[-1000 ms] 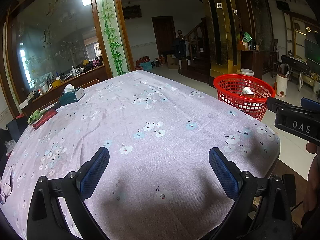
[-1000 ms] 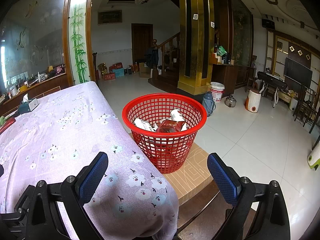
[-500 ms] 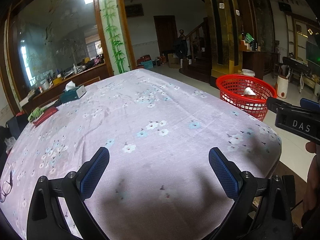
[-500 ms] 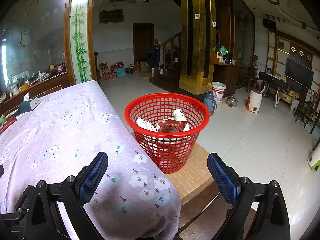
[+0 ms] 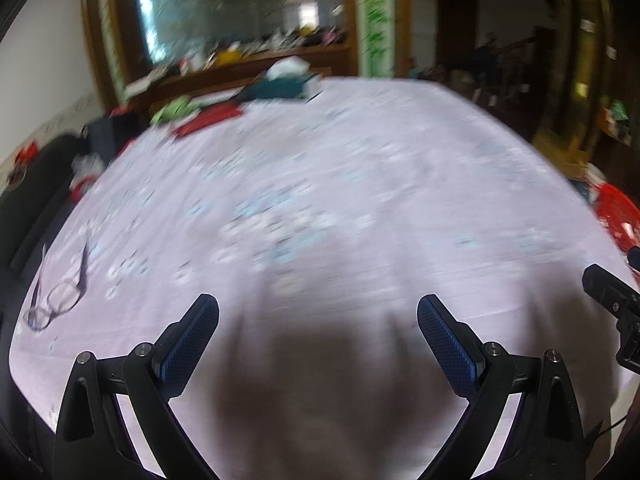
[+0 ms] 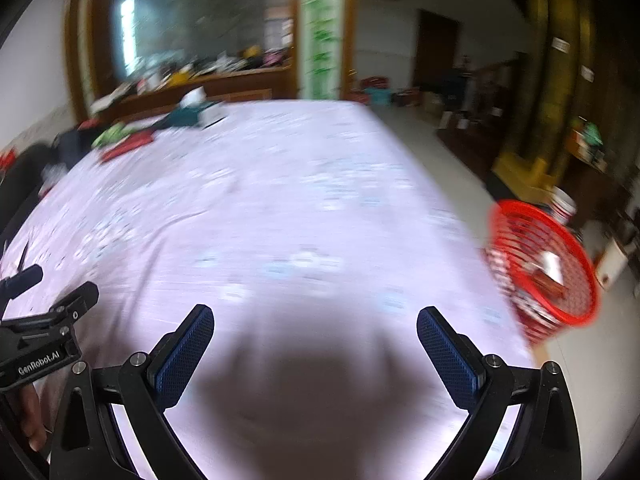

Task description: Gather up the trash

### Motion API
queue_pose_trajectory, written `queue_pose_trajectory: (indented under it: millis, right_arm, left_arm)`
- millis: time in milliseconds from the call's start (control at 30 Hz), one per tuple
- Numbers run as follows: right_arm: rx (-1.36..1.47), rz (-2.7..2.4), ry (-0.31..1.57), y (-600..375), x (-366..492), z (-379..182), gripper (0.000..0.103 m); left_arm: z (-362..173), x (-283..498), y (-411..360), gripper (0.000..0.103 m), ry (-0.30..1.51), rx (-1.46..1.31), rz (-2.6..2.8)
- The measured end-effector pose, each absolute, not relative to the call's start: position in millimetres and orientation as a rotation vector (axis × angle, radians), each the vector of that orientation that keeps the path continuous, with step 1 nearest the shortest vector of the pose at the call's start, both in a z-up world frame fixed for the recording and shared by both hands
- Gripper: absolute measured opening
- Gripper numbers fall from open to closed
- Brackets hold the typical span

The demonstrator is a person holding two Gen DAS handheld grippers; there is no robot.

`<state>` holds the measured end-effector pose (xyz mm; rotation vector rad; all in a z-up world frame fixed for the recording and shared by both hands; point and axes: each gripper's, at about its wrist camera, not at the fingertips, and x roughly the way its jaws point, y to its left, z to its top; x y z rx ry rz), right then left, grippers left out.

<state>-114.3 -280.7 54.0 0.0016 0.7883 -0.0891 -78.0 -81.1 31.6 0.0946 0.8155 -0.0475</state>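
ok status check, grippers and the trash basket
Left gripper open, empty, over the tablecloth. Right gripper open, empty. Red basket off the table's right edge, trash inside. Glasses near left; views blurred.

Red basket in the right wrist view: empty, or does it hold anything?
Not empty. Through blur, the red basket shows a white scrap and a dark reddish wrapper inside. How full it is cannot be told.

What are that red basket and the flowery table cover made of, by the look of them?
The red basket looks like moulded plastic: a bright, even red with an open lattice wall you can see through. The table cover seems to be thin pale-lilac cloth with a matte finish and a printed flower pattern; motion blur hides any weave.
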Motion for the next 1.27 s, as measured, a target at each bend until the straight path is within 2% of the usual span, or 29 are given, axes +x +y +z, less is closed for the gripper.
queue_pose_trajectory:
  millis: [400, 600, 700, 1267]
  right_arm:
    - [0.145, -0.117, 1.030, -236.7, -19.5, 1.5, 0.102]
    - [0.078, -0.174, 1.041, -226.6, -1.7, -2.9, 0.103]
    - [0.078, -0.182, 1.029, -226.1, 7.0, -1.9, 0.103]
    - [0.084, -0.202, 1.018, -224.3, 13.6, -1.2, 0.103]
  left_arm:
    - [2.2, -30.6, -12.0, 0.099, 1.002, -0.022, -0.055]
    - [1.6, -14.7, -15.1, 0.099, 1.008, 0.023, -0.060]
    - [1.4, -6.1, -14.4, 0.103, 1.017, 0.022, -0.066]
    - [1.1, 5.2, -10.6, 0.103, 1.002, 0.033, -0.090]
